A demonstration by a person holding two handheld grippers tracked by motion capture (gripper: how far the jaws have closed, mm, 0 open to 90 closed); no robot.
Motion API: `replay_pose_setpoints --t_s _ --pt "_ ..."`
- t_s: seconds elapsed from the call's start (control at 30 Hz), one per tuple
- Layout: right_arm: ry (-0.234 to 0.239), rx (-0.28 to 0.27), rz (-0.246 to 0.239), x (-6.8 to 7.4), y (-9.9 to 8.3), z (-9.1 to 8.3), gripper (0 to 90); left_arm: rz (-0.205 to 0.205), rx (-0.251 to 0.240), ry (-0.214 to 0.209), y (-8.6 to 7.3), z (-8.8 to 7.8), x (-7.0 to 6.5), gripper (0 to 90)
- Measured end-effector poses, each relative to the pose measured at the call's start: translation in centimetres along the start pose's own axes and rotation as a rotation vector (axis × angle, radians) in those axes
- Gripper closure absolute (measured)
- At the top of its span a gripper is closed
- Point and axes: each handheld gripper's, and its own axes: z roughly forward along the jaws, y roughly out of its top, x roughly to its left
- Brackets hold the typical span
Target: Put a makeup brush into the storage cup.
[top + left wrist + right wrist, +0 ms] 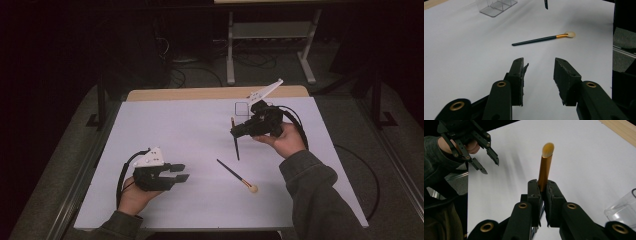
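Nearest the high camera, the left tool point(181, 172) rests low on the white surface point(165, 130), its jaws partly apart with nothing between them. Ahead of it a dark-handled brush point(541, 39) with a gold collar and pale tip lies flat on the surface, well apart from the jaws. Farther back, the right tool point(543, 190) is clamped tight on a second brush point(545, 165), held above the surface near a clear plastic box point(496, 5).

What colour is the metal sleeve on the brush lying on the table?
Gold, between the dark handle and pale bristles of the brush; the left gripper view shows it best.
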Motion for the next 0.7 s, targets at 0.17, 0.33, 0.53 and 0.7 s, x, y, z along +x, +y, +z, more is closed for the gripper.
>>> replay_pose_setpoints --t_s 0.17,0.33,0.53,0.7 --pt "-0.006 0.007 -0.001 -0.4 0.3 -0.2 82.7 0.003 0.001 0.006 -0.1 -0.2 0.1 59.2" --pt "-0.009 0.002 0.011 -0.9 0.7 -0.4 82.7 0.005 -0.001 0.016 -0.1 -0.5 0.3 58.4" --pt "-0.016 0.011 0.022 -1.4 1.1 -0.6 82.7 0.003 -0.002 0.018 -0.2 -0.6 0.3 57.5" --pt "-0.016 0.007 0.014 -1.8 1.5 -0.8 82.7 0.004 -0.004 0.024 -0.3 -0.6 0.3 57.2"
